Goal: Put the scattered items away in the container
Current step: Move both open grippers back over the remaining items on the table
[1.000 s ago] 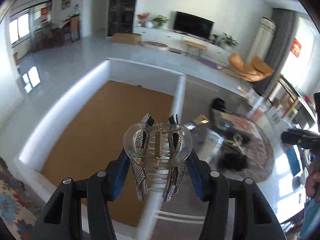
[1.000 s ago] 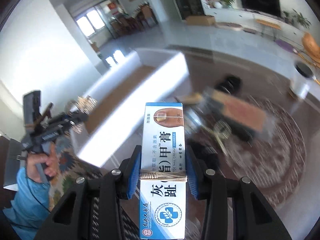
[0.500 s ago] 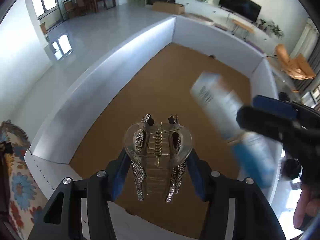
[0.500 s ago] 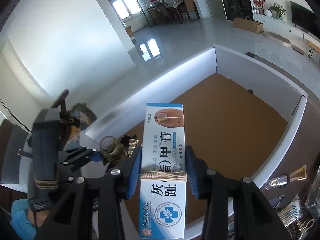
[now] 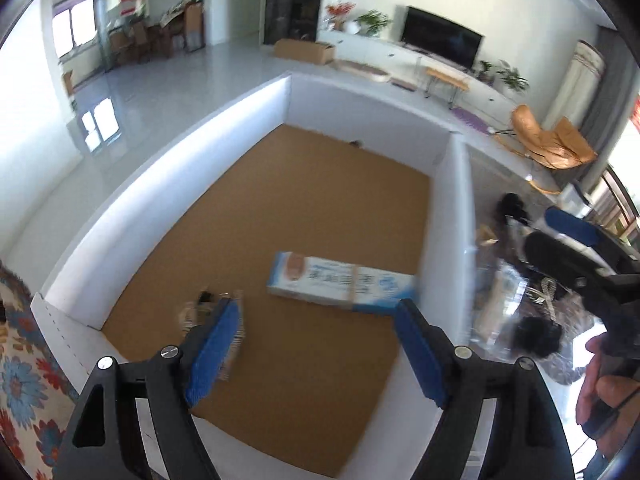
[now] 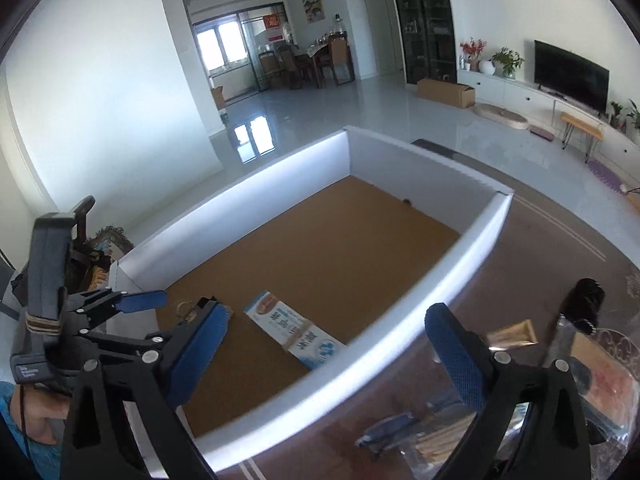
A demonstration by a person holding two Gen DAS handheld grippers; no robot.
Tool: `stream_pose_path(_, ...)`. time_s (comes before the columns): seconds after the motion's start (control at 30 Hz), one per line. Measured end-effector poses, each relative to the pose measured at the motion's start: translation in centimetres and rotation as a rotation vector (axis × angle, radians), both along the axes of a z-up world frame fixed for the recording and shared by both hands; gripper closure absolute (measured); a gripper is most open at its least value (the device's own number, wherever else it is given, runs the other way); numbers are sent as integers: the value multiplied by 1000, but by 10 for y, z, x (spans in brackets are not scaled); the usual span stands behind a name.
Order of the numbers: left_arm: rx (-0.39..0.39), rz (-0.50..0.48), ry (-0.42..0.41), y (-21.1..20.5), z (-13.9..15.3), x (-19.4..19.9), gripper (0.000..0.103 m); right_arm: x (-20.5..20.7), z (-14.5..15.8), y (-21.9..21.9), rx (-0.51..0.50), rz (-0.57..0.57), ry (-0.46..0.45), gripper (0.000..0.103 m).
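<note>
As both grippers, left (image 5: 316, 320) and right (image 6: 324, 336), are opening with nothing between their pads, the carton (image 5: 340, 286) and clip (image 5: 212, 312) are lying in the box (image 5: 160, 184), clip at nine o'clock; withdrawing straight up should avoid disturbing them.

Bright daylight from far windows (image 6: 224, 42), floor glare; strong fisheye bend w/ dark corners (nearby clutter motion-blurred).

Black gripper (image 5: 316, 344) frames, blue pads (image 5: 214, 350), silver screws; blue sleeve (image 6: 24, 452).

Matt white container (image 5: 168, 168) walls, brown corkboard-like floor; printed cardboard box (image 5: 340, 284).
</note>
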State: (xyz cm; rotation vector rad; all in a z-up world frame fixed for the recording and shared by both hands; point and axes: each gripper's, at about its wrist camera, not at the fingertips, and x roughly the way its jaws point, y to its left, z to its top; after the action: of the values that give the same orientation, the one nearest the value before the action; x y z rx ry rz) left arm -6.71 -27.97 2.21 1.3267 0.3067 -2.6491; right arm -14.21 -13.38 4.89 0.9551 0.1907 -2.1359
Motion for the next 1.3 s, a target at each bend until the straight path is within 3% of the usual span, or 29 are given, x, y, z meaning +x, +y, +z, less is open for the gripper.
stream_pose_path(0.1, 2, -108, 61, 52, 21, 10, 22, 12, 7, 55, 6, -70, 50, 3)
stream_pose_path(0.17, 44, -197, 99, 94, 23, 23, 7, 26, 5, 105, 21, -154, 97, 0)
stream_pose_path(0.23, 92, -284, 106, 131, 14, 33, 0, 46, -12, 165, 56, -278, 111, 0)
stream_pose_path(0.33, 75, -397, -11, 197, -41, 25, 0, 72, -56, 239, 161, -419, 106, 0)
stream_pose_path(0.43, 6, -419, -114, 235, -94, 9, 2, 87, -115, 295, 307, -507, 28, 0)
stream_pose_path(0.5, -7, -403, -141, 243, -122, -3, 3, 84, -137, 317, 322, -533, -46, 0)
stream_pose_path(0.53, -69, -388, -73, 249, -124, -5, 2, 83, -138, 323, 282, -547, -59, 0)
stream_pose_path(0.6, -113, -387, -52, 257, -130, -15, 0, 70, -136, 328, 306, -584, -49, 0)
stream_pose_path(0.63, -111, -394, -38, 262, -132, -22, 0, 61, -140, 325, 336, -573, -68, 0)
stream_pose_path(0.73, -115, -378, -20, 264, -134, -44, 0, 50, -144, 332, 251, -574, -102, 0)
stream_pose_path(0.83, -115, -322, -17, 263, -136, -65, 0, 41, -149, 332, 254, -611, -98, 0)
stream_pose_path(1.0, -110, -235, -18, 241, -133, -88, 0, 43, -153, 334, 244, -547, -73, 0)
stream_pose_path(1.3, -107, -244, -20, 233, -132, -113, 0, 43, -152, 333, 245, -547, -73, 0)
